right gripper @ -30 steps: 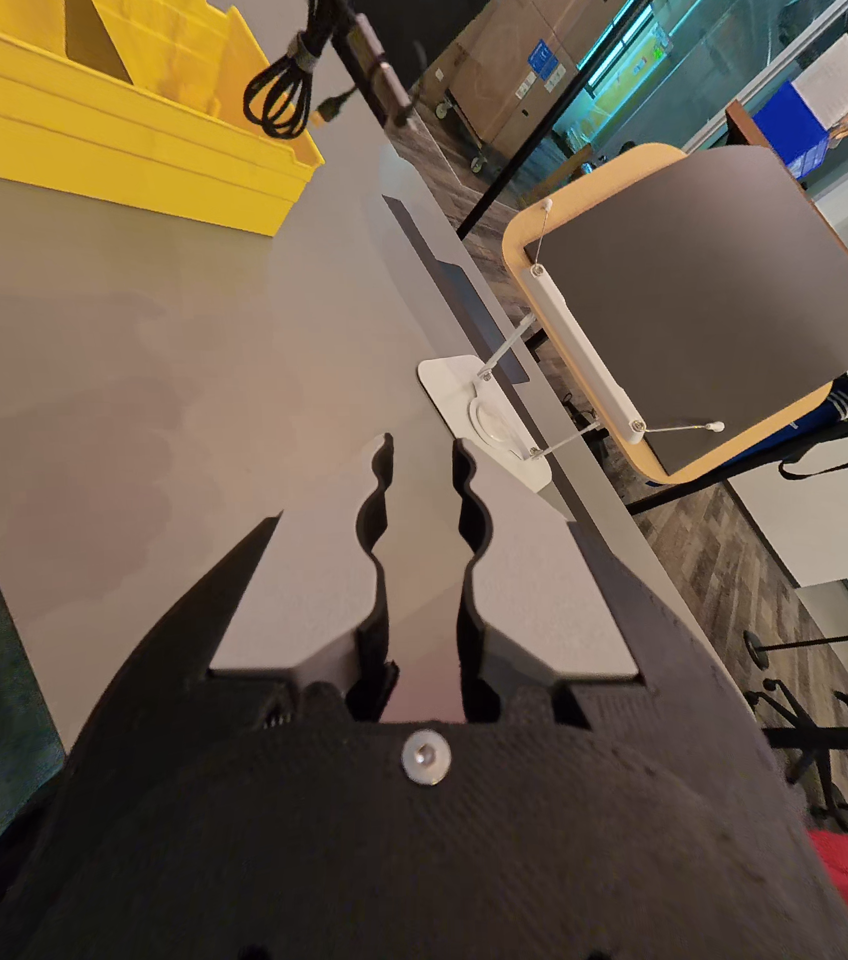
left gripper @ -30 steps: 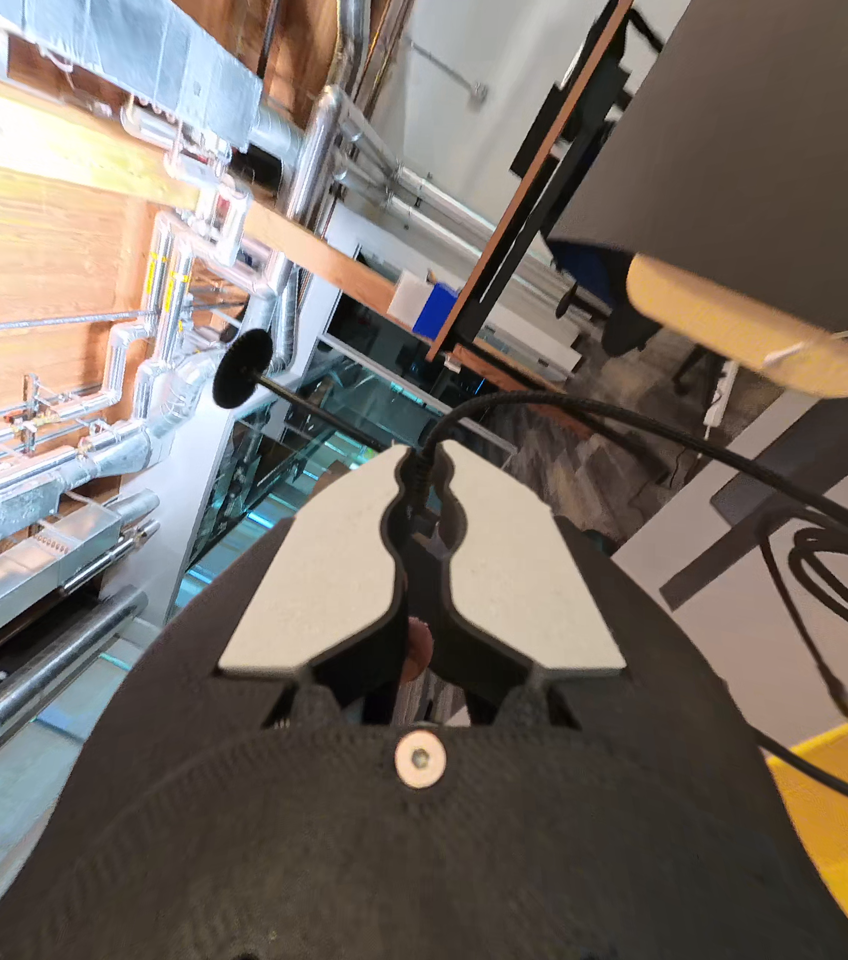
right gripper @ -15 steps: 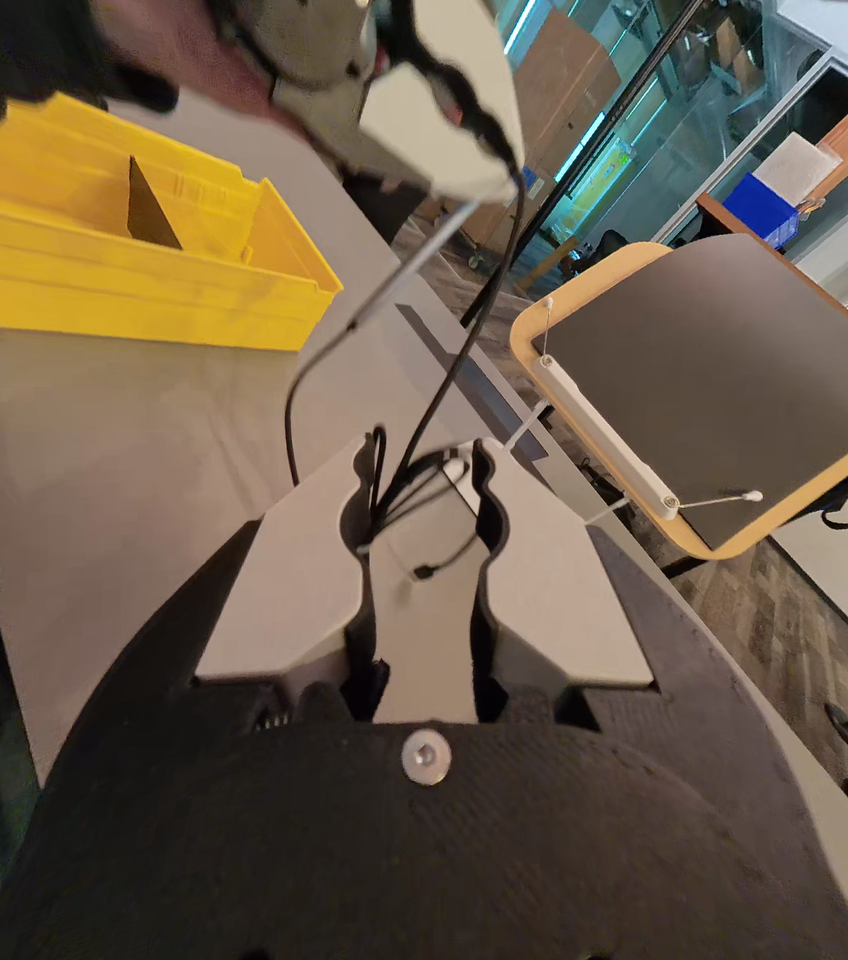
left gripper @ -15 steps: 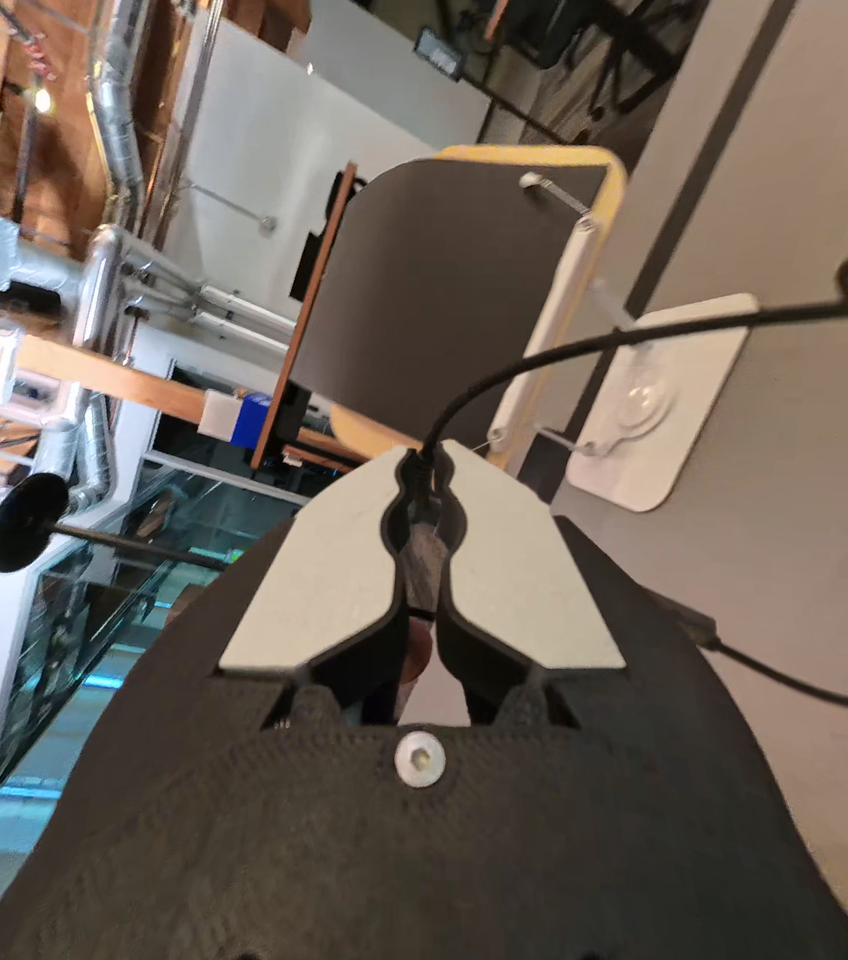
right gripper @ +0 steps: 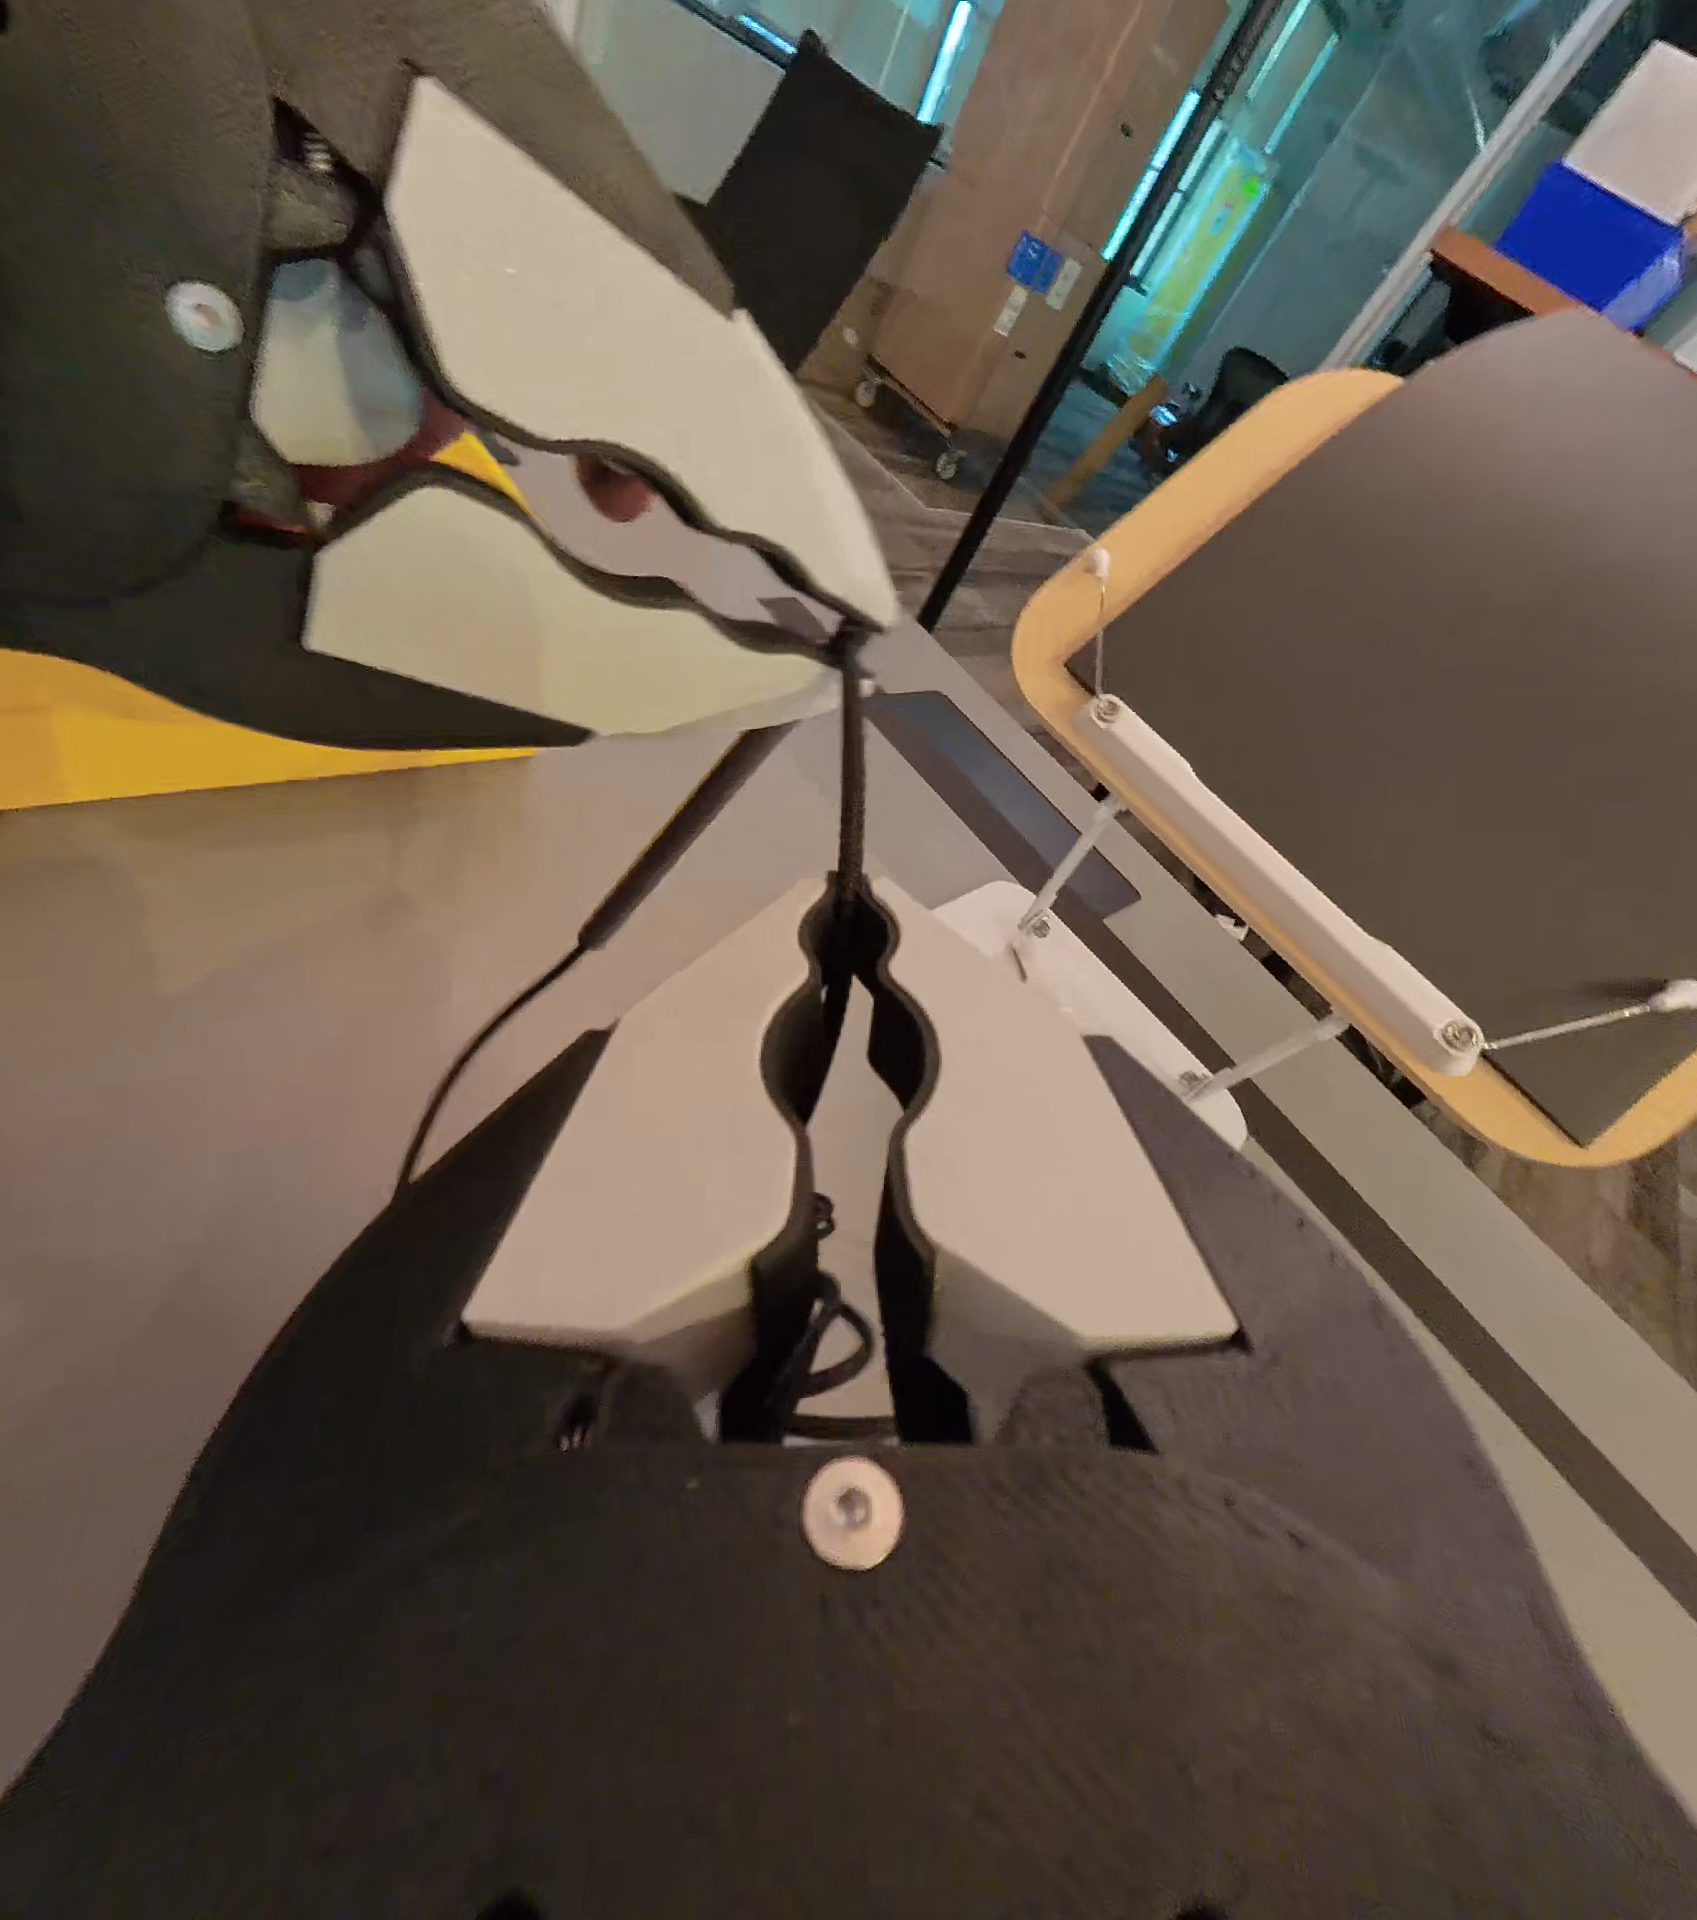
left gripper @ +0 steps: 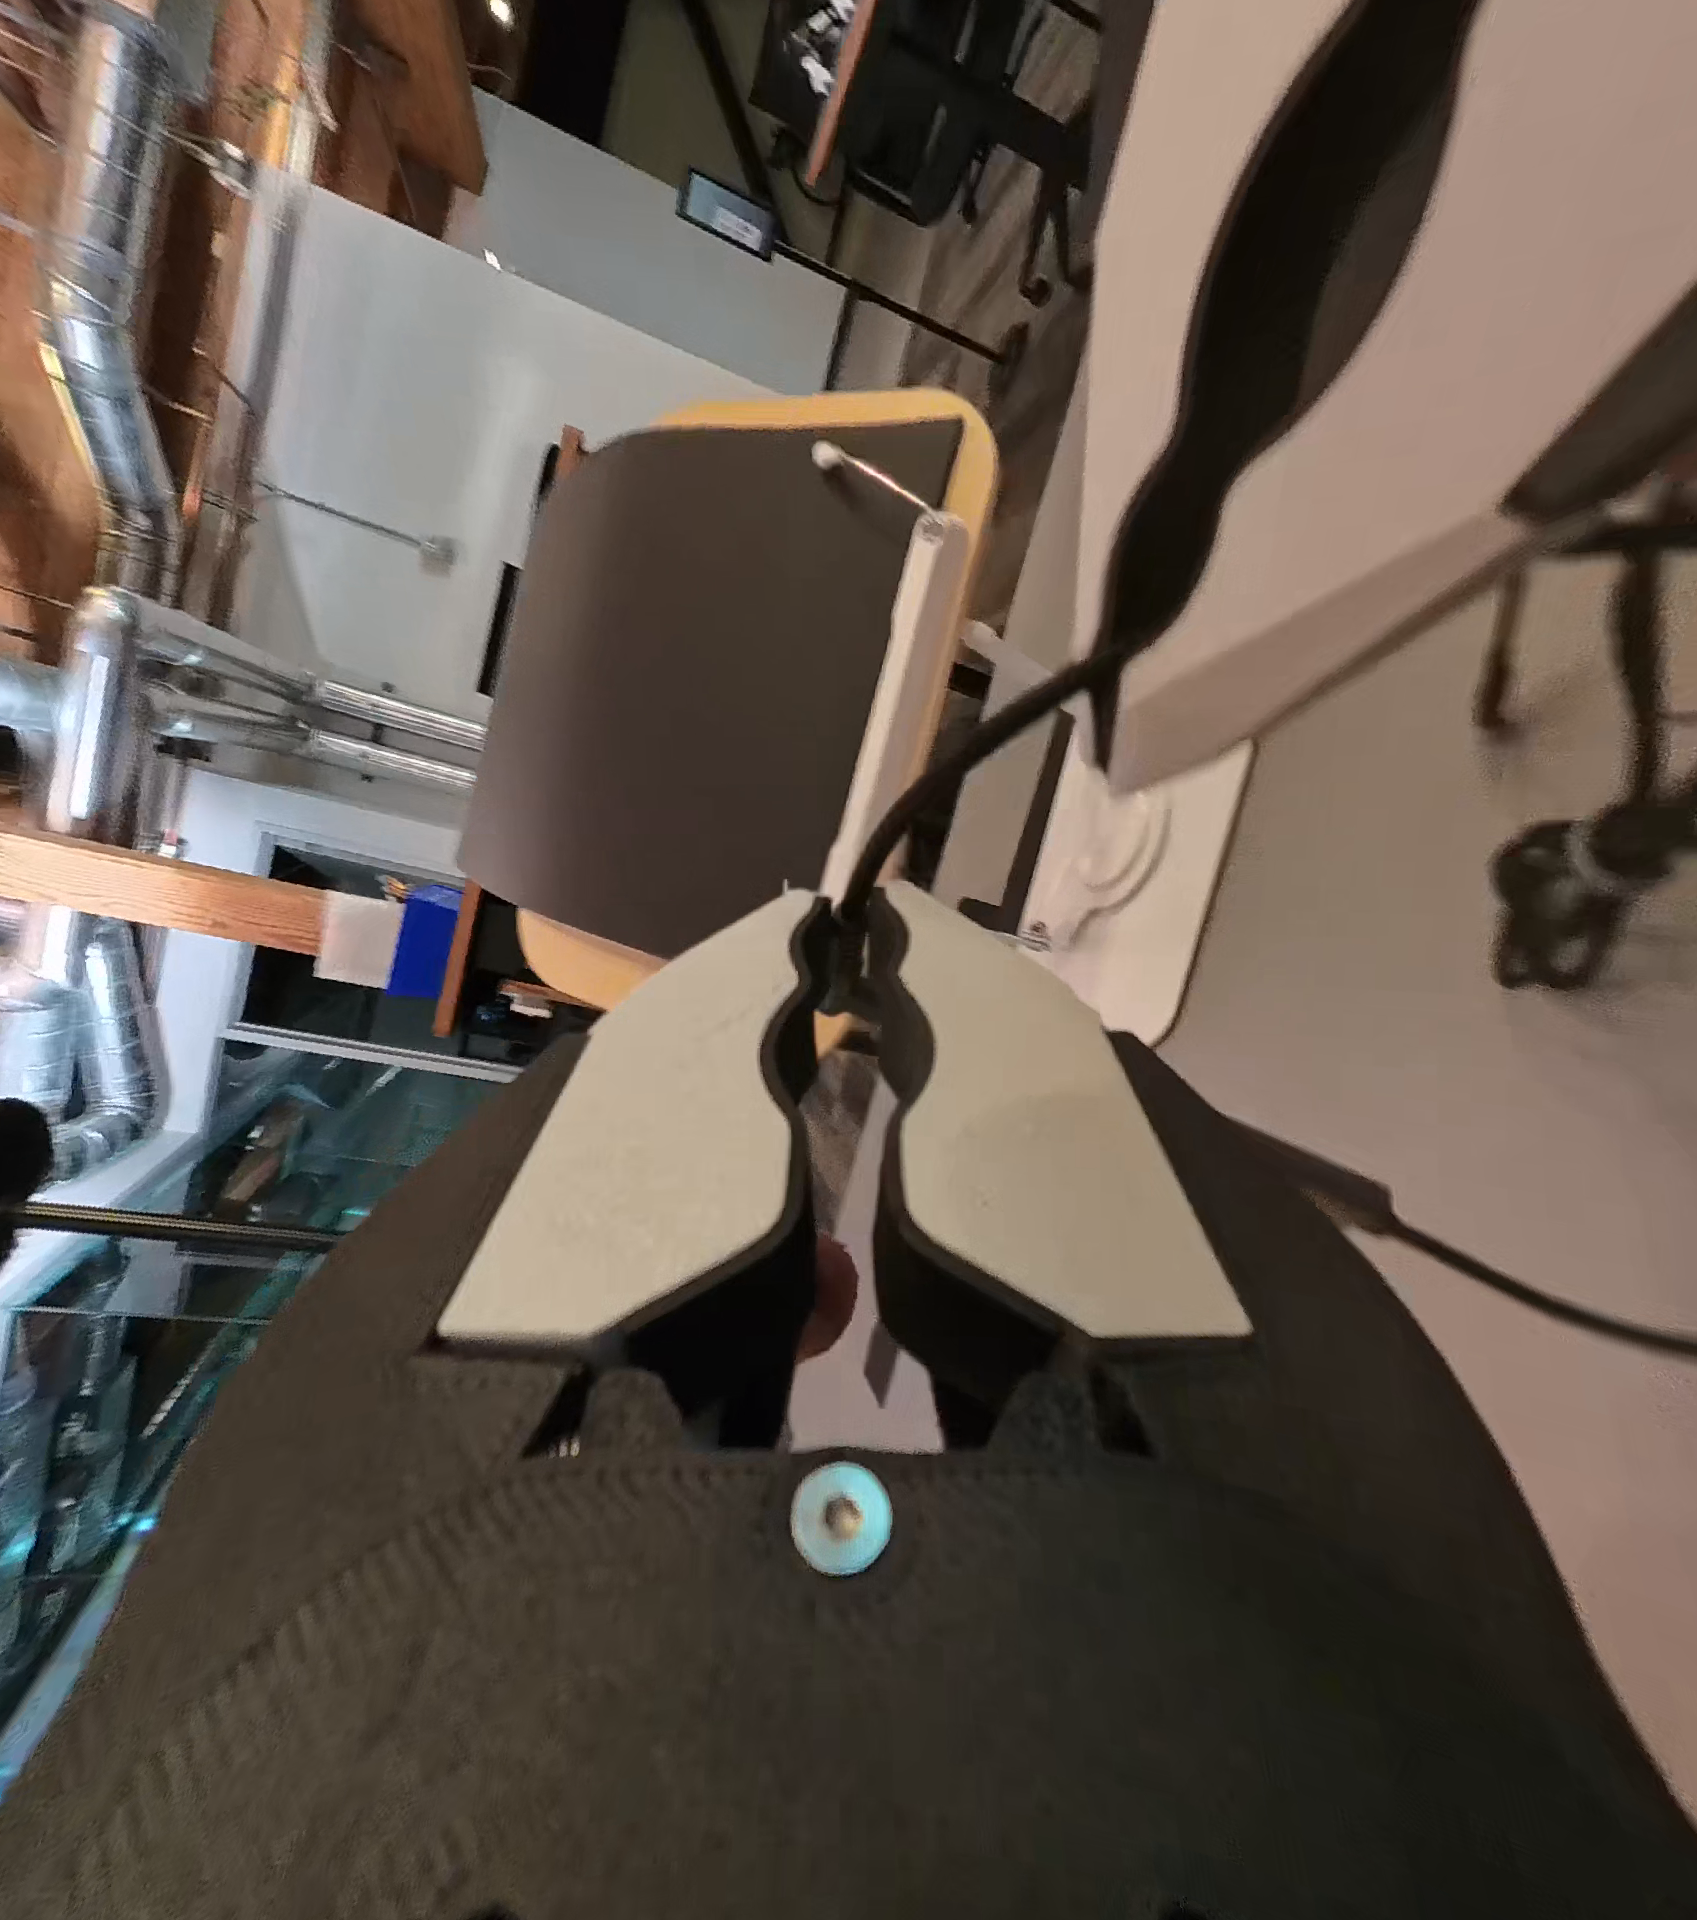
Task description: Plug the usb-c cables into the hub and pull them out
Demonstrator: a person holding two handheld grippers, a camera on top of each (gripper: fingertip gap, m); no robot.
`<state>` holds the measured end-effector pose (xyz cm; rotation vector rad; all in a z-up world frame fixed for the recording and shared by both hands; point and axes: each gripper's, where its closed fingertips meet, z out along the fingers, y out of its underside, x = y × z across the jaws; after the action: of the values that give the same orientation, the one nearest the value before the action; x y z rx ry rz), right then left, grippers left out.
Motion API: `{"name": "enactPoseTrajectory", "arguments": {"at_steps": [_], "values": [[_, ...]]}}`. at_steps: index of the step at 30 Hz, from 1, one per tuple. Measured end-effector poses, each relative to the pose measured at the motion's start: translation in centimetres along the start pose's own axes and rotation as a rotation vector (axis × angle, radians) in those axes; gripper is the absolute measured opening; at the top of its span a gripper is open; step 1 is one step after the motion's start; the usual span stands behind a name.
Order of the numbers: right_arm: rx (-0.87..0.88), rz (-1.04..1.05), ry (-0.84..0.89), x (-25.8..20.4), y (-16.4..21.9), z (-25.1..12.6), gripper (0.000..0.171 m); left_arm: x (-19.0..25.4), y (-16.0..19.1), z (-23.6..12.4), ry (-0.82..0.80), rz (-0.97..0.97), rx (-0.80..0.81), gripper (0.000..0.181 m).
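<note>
A black usb-c cable (left gripper: 937, 769) is pinched at the tips of my left gripper (left gripper: 844, 935), which is shut on it. In the right wrist view the cable (right gripper: 852, 790) runs taut from the left gripper (right gripper: 849, 629) down into the tips of my right gripper (right gripper: 846, 914), whose fingers are closed around it. The right gripper (left gripper: 1124, 665) shows blurred at the upper right of the left wrist view. A coiled part of the cable (left gripper: 1550, 904) hangs over the grey table (left gripper: 1446, 1039). No hub is in view.
A black board with a wooden rim (right gripper: 1446, 675) stands on a white base (left gripper: 1176, 883) at the table's far edge. A yellow bin (right gripper: 44, 727) sits at the left. Another black cable with a plug (left gripper: 1363, 1210) lies on the table. Some 5 centimeters of space lies between my two pairs of fingers.
The two grippers have come close together. My right gripper has closed on the cable just below the left gripper's tips. The left gripper has kept its hold and swung round.
</note>
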<state>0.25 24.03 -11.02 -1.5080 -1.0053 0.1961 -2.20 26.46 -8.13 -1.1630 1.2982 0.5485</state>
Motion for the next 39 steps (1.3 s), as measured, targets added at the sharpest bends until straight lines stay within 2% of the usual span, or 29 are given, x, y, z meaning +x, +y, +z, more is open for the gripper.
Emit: {"name": "enactPoseTrajectory", "arguments": {"at_steps": [1, 2, 5, 10, 14, 17, 18, 20, 23, 25, 28, 34, 39], "values": [[0.004, 0.022, 0.010, 0.4, 0.3, 0.2, 0.000, 0.4, 0.4, 0.2, 0.016, -0.015, -0.009, 0.007], [0.013, 0.058, 0.004, 0.6, 0.6, 0.4, 0.000, 0.5, 0.9, 0.3, 0.009, -0.032, -0.021, 0.009], [0.025, 0.163, 0.002, 1.4, 1.8, 0.7, 0.000, 1.6, 2.8, 0.8, 0.038, -0.080, -0.099, 0.042], [0.090, 0.256, -0.028, 1.4, 2.2, 0.2, 0.000, 4.0, 3.9, 0.8, 0.147, -0.279, -0.116, 0.063], [0.145, 0.279, -0.070, 0.4, 1.6, -0.2, 0.000, 5.8, 3.1, 1.5, 0.269, -0.513, -0.062, 0.073], [0.177, 0.291, -0.097, -0.3, 1.2, -0.6, 0.000, 5.8, 2.7, 2.1, 0.298, -0.627, -0.008, 0.066], [0.192, 0.302, -0.106, -0.4, 1.1, -0.8, 0.000, 5.5, 2.3, 2.1, 0.302, -0.670, 0.033, 0.058], [0.204, 0.314, -0.120, -0.6, 1.0, -1.2, 0.000, 5.0, 2.1, 2.1, 0.306, -0.720, 0.071, 0.031], [0.194, 0.311, -0.124, -0.5, 1.6, -1.5, 0.000, 5.1, 2.1, 1.9, 0.336, -0.746, 0.065, 0.025], [0.170, 0.308, -0.137, -0.6, 2.2, -1.6, 0.000, 5.1, 2.3, 1.8, 0.337, -0.673, 0.045, 0.024], [0.171, 0.268, -0.149, -0.7, 2.0, -2.2, 0.016, 5.0, 2.8, 1.6, 0.313, -0.498, -0.021, 0.023], [0.235, 0.121, -0.172, -0.8, -1.3, -3.5, 0.026, 5.2, 2.0, 1.2, 0.299, -0.168, -0.074, 0.020], [0.194, -0.154, -0.173, -1.8, -1.3, -2.8, 0.036, 5.8, 0.5, 0.4, 0.335, -0.006, -0.043, 0.020]]}}
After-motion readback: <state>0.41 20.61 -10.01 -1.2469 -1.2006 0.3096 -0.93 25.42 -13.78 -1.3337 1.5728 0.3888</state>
